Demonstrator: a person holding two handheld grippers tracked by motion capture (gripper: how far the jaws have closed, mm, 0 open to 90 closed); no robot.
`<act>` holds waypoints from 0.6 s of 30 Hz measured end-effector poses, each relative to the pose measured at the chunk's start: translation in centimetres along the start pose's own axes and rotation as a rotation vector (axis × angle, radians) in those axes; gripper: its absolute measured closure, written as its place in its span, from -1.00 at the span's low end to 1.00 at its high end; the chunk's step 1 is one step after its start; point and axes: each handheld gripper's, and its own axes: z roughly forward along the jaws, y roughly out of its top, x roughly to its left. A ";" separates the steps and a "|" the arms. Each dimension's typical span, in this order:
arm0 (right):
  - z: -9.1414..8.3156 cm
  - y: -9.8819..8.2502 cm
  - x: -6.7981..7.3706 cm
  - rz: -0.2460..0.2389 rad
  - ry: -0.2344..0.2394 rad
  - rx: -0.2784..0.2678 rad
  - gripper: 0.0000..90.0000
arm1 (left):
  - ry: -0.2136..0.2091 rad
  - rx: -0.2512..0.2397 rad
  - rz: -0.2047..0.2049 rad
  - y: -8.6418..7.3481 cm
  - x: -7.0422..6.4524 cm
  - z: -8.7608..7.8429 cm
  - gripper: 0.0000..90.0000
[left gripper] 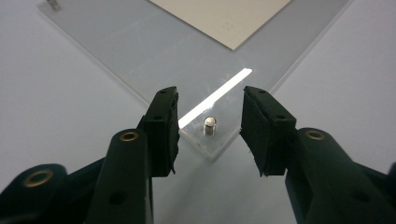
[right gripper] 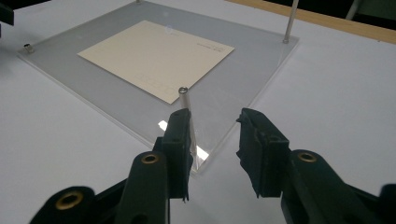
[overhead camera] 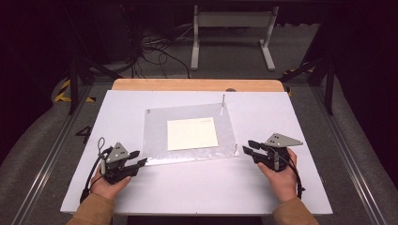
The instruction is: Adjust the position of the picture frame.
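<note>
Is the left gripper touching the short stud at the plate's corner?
Apart. The left gripper view shows the left gripper open, bare plate either side of the short stud.

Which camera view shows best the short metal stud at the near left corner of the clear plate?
The left gripper view: the short metal stud stands close and sharp on the clear plate, between the open jaws. The right gripper view shows it small and far off. In the high view it is too small to tell.

White table [overhead camera: 141,197], grey carpet floor [overhead camera: 42,140], cables [overhead camera: 150,51], dark room.
</note>
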 end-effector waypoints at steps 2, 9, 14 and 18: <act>-0.1 -0.1 0.0 0.002 0.001 -0.001 0.43 | 0.010 0.033 0.004 0.1 -0.1 0.7 0.31; -0.2 -0.4 0.1 -0.002 0.003 0.013 0.43 | -0.002 0.081 -0.003 0.4 0.2 2.2 0.43; -0.5 -0.5 0.0 0.001 0.000 0.005 0.44 | -0.023 0.089 -0.002 0.4 0.3 2.4 0.78; -0.6 -0.5 0.0 0.001 0.000 0.002 0.44 | -0.028 0.086 -0.003 0.4 0.4 2.4 0.86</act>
